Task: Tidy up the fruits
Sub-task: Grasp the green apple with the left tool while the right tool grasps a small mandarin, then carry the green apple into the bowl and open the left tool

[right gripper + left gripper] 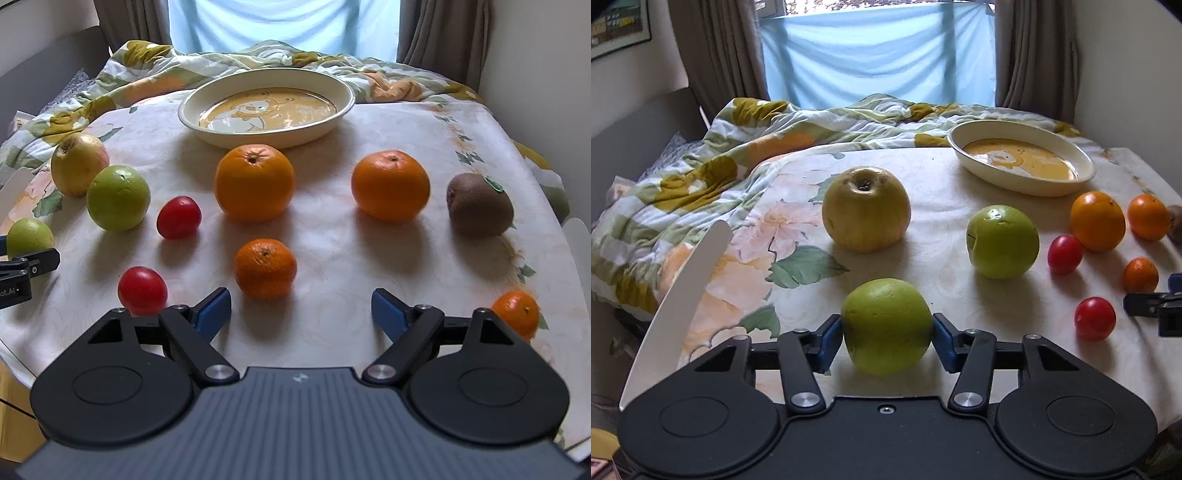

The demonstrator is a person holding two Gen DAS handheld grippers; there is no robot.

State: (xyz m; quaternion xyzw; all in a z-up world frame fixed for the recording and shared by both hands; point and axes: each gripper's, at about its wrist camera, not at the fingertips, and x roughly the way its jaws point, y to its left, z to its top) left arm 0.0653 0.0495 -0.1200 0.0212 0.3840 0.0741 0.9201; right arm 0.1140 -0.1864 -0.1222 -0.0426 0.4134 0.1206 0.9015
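Note:
My left gripper (887,338) is shut on a small green apple (886,325), its blue pads pressing both sides. Ahead lie a yellow apple (866,208) and a second green apple (1003,242). My right gripper (301,312) is open and empty, just behind a small mandarin (266,267). Around it lie two red plums (179,217) (142,290), two large oranges (255,182) (390,185), a kiwi (479,205) and another mandarin (516,313) at the right. The held apple also shows in the right wrist view (29,236).
A cream oval dish (343,98) with a bear picture stands at the table's far side. A flowered quilt (701,162) is bunched behind and left of the table. A white chair back (690,280) rises at the left edge. Curtains and a window lie beyond.

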